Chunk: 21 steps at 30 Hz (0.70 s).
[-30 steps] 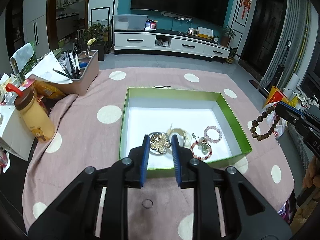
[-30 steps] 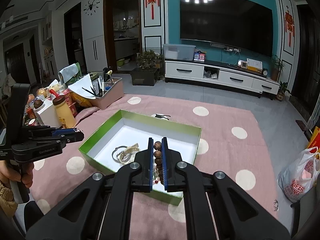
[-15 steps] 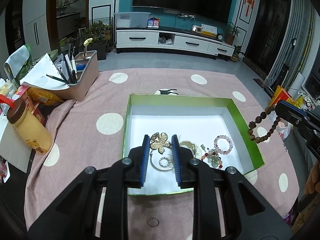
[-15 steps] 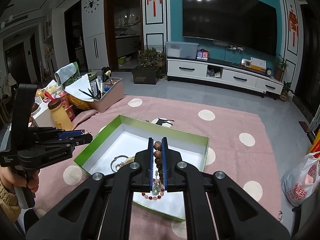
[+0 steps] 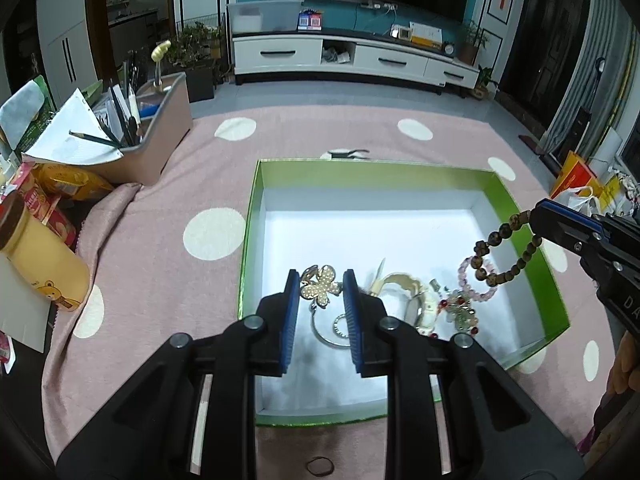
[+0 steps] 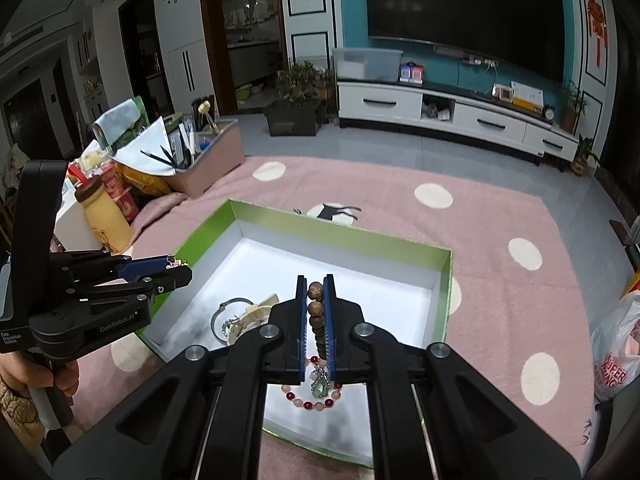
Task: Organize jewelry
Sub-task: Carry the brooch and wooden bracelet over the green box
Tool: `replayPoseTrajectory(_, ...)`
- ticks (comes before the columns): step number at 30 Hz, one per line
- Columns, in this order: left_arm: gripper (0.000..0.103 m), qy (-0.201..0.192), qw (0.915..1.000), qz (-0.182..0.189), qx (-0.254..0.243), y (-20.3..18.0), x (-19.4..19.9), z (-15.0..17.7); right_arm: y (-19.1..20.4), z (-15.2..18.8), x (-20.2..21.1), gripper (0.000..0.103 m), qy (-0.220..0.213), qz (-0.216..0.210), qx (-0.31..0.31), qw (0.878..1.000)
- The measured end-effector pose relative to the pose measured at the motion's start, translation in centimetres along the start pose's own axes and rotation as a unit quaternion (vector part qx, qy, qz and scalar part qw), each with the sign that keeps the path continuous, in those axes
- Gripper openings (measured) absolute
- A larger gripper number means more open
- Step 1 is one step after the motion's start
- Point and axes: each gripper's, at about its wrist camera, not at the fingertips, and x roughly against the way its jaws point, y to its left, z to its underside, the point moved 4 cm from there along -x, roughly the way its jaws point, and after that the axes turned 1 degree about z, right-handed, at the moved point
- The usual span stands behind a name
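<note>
Both grippers have come lower over the green box (image 5: 256,240) than a second ago — the drop-off looks close. The right gripper (image 6: 316,320), jaws pressed together, pinches a brown bead bracelet (image 5: 500,252) that hangs above the box's right side. The left gripper (image 5: 320,300) grips a gold flower brooch (image 5: 320,286) above the box floor — though actual pad contact is hard to confirm. Other jewelry lies inside. Legible writing: "GenRobot.AI" on the left gripper's body; "SUPER" on a bag (image 6: 612,364).
</note>
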Motion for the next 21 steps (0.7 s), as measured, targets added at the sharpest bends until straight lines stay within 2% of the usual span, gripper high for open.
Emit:
replayPoseTrajectory(10,0.022,0.024,0.9996,-0.013,-0.011,0.2,-2.0,0.8,-0.1,1.4,-2.8,0.007,0.034,-0.001,-0.005,0.999)
replayPoseTrajectory(21,0.022,0.036,0.9987,-0.025,-0.026,-0.3,-2.7,1.1,0.0,2.5,-4.2,0.007,0.058,0.0,-0.002,0.998)
